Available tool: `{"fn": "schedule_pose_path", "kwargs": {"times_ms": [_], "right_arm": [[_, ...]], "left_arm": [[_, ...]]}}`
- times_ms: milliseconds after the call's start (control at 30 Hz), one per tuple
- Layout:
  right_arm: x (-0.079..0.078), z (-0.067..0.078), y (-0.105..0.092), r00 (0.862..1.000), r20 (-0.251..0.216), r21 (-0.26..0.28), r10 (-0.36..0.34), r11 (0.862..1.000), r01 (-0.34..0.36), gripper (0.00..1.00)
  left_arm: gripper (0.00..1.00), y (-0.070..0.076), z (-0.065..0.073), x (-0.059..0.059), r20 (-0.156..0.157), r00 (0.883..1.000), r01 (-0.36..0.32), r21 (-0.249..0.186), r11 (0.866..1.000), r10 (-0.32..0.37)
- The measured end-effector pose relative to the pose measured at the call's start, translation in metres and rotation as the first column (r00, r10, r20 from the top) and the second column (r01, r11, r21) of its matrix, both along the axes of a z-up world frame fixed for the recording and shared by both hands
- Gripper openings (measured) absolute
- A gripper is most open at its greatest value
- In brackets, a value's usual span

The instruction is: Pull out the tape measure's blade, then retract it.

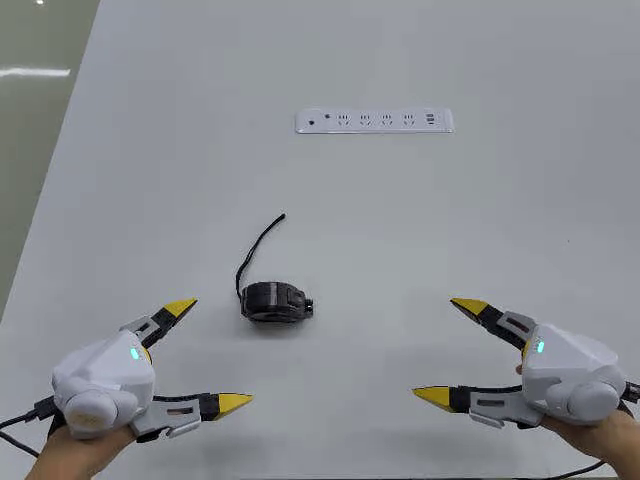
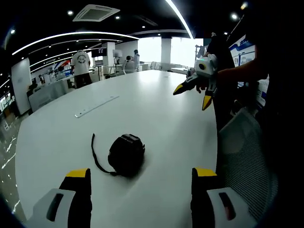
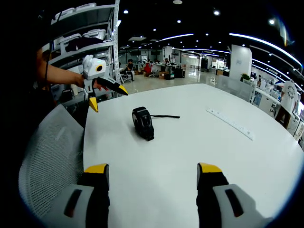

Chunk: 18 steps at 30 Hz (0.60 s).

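Head view, bench inventory. Left gripper [image 1: 212,352], white body with yellow-tipped black jaws: jaws spread wide, gripping nothing. Right gripper [image 1: 443,350], same pattern: jaws likewise spread wide, gripping nothing. Black round-cased tape measure [image 1: 275,301] with thin black wrist cord: lies on the white tabletop [image 1: 450,230] between the two grippers and ahead of their tips, nearer the left gripper, touching neither. White multi-socket power strip [image 1: 374,121]: lies flat well beyond the tape measure, far from both grippers.
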State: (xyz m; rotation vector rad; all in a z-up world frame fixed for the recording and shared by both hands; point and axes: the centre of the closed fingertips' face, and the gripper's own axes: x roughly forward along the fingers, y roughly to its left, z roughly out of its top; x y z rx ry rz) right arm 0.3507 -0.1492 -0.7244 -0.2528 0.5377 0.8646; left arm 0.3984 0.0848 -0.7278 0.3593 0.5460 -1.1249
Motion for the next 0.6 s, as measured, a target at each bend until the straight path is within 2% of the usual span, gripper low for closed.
{"fn": "schedule_pose_path", "kwargs": {"times_ms": [233, 600], "right_arm": [[0.006, -0.007, 0.006, 0.999, -0.006, -0.023, 0.05, 0.998, -0.05, 0.74], [0.023, -0.014, 0.015, 0.994, 0.0, -0.044, 0.109, 0.993, -0.109, 0.66]], "left_arm": [[0.8, -0.007, -0.003, 0.008, -0.002, 0.999, 0.034, 0.015, 0.999, -0.034], [0.74, -0.015, -0.016, 0.018, -0.007, 0.995, 0.099, 0.059, 0.993, -0.099]]}}
